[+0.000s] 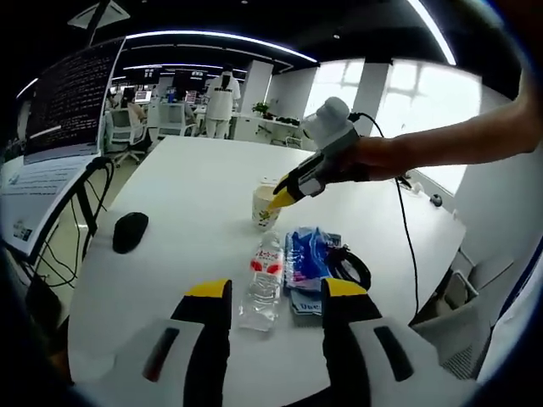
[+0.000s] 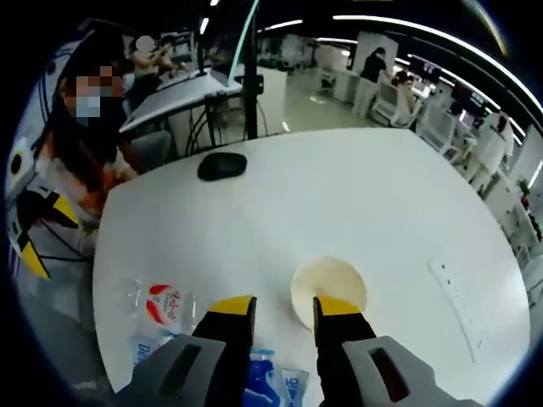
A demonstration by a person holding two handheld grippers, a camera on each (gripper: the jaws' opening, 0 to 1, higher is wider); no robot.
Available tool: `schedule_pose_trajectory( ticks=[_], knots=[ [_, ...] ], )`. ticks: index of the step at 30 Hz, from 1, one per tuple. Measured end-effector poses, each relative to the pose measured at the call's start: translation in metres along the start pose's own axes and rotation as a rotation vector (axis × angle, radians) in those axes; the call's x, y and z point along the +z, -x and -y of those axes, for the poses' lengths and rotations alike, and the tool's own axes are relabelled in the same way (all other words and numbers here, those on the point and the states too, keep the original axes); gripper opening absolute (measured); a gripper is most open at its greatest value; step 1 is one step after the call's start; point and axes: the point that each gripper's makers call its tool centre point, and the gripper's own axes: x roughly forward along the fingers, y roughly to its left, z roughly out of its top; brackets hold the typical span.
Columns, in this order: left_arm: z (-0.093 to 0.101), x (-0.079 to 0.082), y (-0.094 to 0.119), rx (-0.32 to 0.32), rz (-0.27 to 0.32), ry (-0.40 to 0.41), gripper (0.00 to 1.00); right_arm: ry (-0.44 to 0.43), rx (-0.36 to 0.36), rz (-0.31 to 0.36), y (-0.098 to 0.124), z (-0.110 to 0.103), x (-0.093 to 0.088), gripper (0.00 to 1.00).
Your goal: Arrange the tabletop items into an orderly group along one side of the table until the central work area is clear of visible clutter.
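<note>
Step in hand: the paper cup (image 2: 329, 292) is being approached by the right gripper (image 2: 284, 309), fingers apart at its rim, nothing held. Next, closure on the rim is judged necessary. Left gripper (image 1: 277, 292) is held wide, empty, near the water bottle (image 1: 264, 288). Blue packet (image 1: 307, 259) and black cable (image 1: 349, 264) lie beside the bottle; the mouse (image 1: 130, 231) sits well apart on the worktop (image 1: 195, 182).

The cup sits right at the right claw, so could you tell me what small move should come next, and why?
Probably close the right claw on the cup: its rim lies at the open tips, one jaw seemingly over it, so gripping lets it move toward the bottle and blue packet.
</note>
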Motion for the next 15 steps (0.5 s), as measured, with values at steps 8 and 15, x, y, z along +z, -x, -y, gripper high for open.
schedule_pose_trajectory(
  ticks=[8,15],
  knots=[
    [0.008,-0.005,0.005,-0.003,-0.01,0.005,0.4,-0.083,-0.02,0.057,0.022,-0.002,-0.011,0.27],
    [0.013,-0.011,0.007,-0.008,-0.028,-0.01,0.4,-0.146,-0.026,0.058,0.037,-0.006,-0.041,0.27]
  ],
)
